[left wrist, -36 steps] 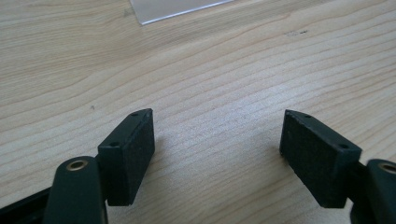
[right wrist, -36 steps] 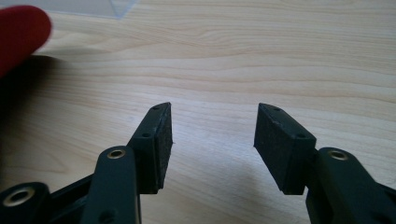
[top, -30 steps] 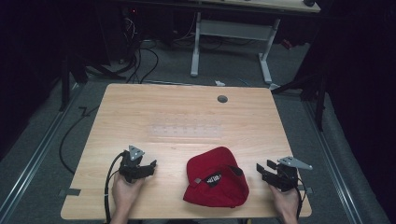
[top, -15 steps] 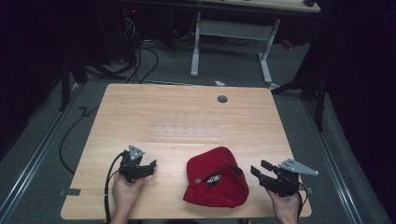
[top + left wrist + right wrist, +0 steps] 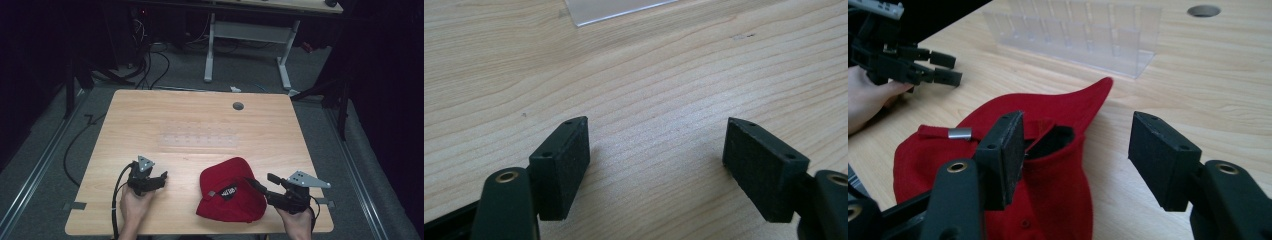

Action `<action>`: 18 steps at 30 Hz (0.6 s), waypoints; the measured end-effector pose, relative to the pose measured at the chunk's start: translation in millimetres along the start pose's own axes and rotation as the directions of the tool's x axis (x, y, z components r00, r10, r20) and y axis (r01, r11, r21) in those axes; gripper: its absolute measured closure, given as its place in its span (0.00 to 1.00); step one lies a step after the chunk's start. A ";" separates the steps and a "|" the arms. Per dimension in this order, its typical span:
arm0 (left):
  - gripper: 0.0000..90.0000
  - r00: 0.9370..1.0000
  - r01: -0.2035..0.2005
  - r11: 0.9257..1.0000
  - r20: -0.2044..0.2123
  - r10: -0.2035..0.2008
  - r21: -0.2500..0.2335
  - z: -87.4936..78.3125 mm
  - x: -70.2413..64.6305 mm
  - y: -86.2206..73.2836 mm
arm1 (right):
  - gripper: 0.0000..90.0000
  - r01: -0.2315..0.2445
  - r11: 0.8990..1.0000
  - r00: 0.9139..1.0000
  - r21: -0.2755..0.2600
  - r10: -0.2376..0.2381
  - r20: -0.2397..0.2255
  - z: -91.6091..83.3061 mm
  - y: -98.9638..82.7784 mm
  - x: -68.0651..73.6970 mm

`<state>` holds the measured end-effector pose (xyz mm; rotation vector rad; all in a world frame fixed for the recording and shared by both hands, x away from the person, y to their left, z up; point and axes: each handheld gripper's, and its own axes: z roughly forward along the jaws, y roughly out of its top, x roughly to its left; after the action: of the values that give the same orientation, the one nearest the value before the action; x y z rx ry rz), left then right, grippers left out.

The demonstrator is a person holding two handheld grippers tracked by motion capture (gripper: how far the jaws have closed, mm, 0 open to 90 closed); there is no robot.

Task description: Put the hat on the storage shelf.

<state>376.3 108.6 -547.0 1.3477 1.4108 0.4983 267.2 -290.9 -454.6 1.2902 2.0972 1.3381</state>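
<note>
The red cap (image 5: 231,191) lies on the wooden table (image 5: 200,120) near its front edge, at about five o'clock from the table's middle, crown up, with the back strap and its small metal clasp (image 5: 959,133) showing in my right gripper view. I judge it light and soft: the cloth crown will fold and sag, and only the brim (image 5: 1093,95) should keep some stiffness. The brim edge or the back opening by the strap looks like the surest place to pinch.

My right gripper (image 5: 260,184) sits at the cap's three o'clock side. Its jaws have just been opening and now stand wide, one over the red cloth, the other over bare wood, pressing on nothing. My left gripper (image 5: 161,177) rests at the cap's nine o'clock, well apart from it, jaws spread and empty over the tabletop.

A clear plastic rack (image 5: 200,136) stands at twelve o'clock from the cap, near its brim tip but not touching. A round cable hole (image 5: 238,106) sits farther back. Nothing blocks either approach.
</note>
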 end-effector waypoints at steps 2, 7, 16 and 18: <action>0.30 1.000 0.000 1.000 0.000 0.000 0.000 0.0 0.0 0.0 | 0.43 0.006 1.000 1.000 0.015 -0.006 -0.005 5.0 -0.9 2.2; 0.30 1.000 0.001 1.000 0.000 -0.001 -0.001 0.0 0.0 0.0 | 0.43 0.012 0.999 1.000 0.039 -0.012 -0.002 15.7 -1.9 3.7; 0.30 1.000 -0.001 1.000 -0.001 0.001 -0.001 0.1 -0.1 -0.1 | 0.42 -0.004 0.997 1.000 0.080 0.006 -0.024 34.0 -8.7 -1.4; 0.30 1.000 -0.001 1.000 -0.001 0.001 -0.001 0.1 -0.2 -0.1 | 0.43 -0.004 0.996 1.000 0.087 0.006 -0.024 37.8 -10.5 -2.3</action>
<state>376.3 108.4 -547.1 1.3474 1.4106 0.4997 288.7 -273.9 -482.9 1.3209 2.1921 1.2832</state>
